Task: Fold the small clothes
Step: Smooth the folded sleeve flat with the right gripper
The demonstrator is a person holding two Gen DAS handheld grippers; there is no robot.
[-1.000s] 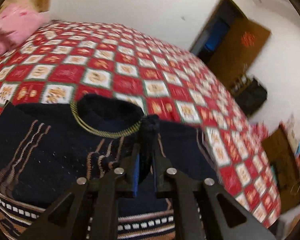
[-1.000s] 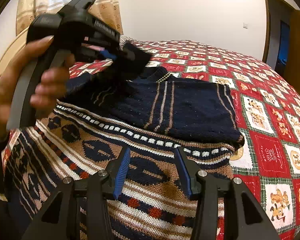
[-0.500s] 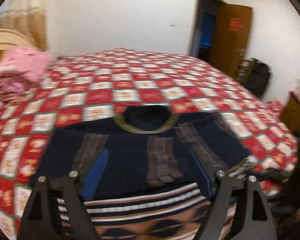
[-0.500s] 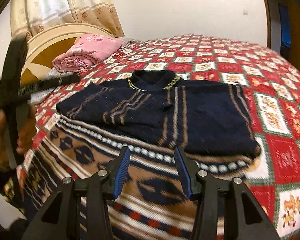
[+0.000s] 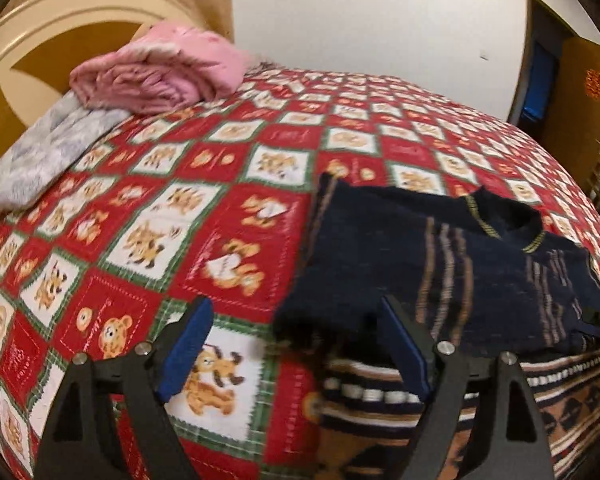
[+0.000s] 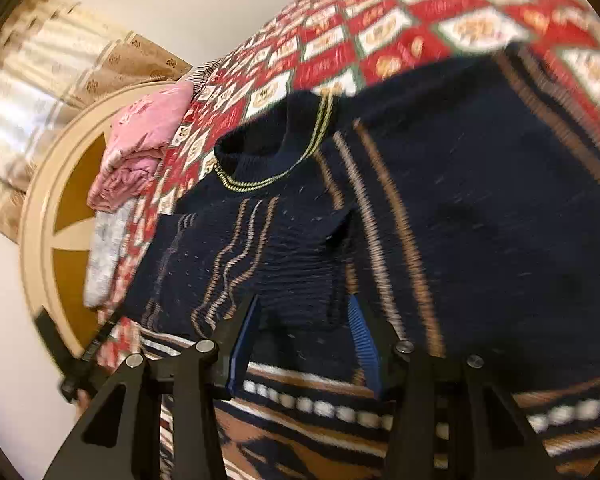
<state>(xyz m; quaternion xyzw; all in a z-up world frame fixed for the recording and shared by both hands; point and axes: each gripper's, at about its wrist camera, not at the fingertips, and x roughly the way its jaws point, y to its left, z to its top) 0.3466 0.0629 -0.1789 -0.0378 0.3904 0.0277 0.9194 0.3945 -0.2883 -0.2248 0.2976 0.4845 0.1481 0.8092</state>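
no legible writing anywhere; the red sign (image 5: 595, 85) on the door (image 5: 580, 92) is unreadable

A bed (image 5: 228, 184) with a red-and-white bear-print quilt (image 5: 172, 208) and round cream headboard (image 5: 40, 36) stands against a white wall (image 5: 380, 16), beige curtains (image 6: 40, 64) behind, brown door (image 5: 580, 92) at right.

A pink blanket (image 5: 160, 70) lies folded on a grey pillow (image 5: 48, 152) near the headboard (image 5: 40, 40), on the red quilt (image 5: 228, 184).
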